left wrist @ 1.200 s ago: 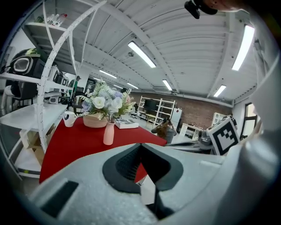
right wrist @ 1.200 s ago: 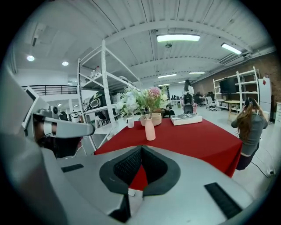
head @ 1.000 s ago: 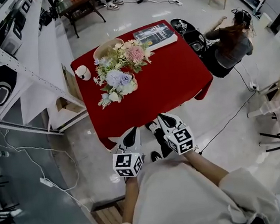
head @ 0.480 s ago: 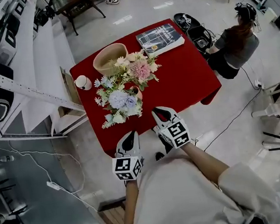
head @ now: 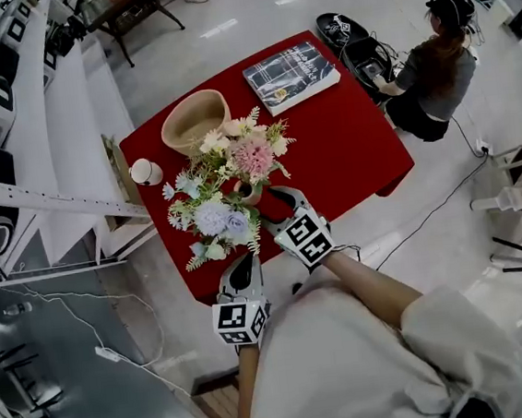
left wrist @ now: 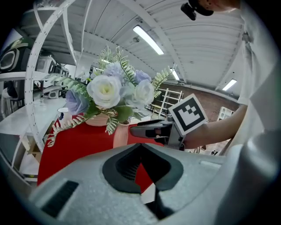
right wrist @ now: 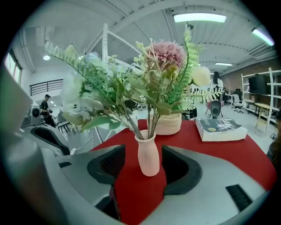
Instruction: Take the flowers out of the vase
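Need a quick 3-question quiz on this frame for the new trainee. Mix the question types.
1. True or false: the flowers are already out of the vase.
2. What stands between the right gripper's fingers? A mug, B vase, C bowl.
3. Which gripper's fingers are together?

Key
1. False.
2. B. The fingers have just opened and do not press on it.
3. The left gripper.
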Demonstrator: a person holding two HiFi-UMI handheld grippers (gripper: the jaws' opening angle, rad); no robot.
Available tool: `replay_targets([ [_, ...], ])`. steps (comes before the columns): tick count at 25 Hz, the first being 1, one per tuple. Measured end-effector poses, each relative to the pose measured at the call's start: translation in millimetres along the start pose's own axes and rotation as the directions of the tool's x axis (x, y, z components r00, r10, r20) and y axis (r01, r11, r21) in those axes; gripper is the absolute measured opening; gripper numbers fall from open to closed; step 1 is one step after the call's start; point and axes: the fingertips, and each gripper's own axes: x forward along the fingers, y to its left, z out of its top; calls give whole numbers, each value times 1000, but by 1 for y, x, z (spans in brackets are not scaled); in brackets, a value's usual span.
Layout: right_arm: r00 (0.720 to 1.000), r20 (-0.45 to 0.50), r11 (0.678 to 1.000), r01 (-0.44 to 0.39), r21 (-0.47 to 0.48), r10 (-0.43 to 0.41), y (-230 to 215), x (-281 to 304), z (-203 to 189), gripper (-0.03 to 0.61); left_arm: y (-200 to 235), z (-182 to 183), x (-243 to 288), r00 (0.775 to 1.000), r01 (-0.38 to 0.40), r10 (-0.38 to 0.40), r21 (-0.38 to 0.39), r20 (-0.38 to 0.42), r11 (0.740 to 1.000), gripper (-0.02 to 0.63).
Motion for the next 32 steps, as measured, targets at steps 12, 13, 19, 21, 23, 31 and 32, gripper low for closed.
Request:
replay_targets([
  [12,998,-59,997,-35,-74,30,-3,36,11,281,22,7,6,997,-79,79,-39,6,996,10],
  [13,997,-61,995,-42,-86,37,-2,39,12,282,24,7,7,996,-84,84,-41,5,996,10],
  [19,998,-35,993,-52,-110,49,2,48,24,282,33,6,4,993,-118,119,-67,4,991,9],
  [21,998,-31,991,-53,-121,50,3,50,28,282,35,5,2,992,-128,129,-71,2,989,11],
  [23,998,-25,989,-58,-135,56,5,51,32,281,36,4,0,991,-136,136,-72,1,988,11],
  [31,999,-12,988,-46,-147,45,-2,53,35,279,46,6,-5,982,-185,187,-88,14,979,11],
  [32,999,-10,988,-48,-149,47,-2,53,36,279,45,7,-5,982,-187,189,-89,15,978,10],
])
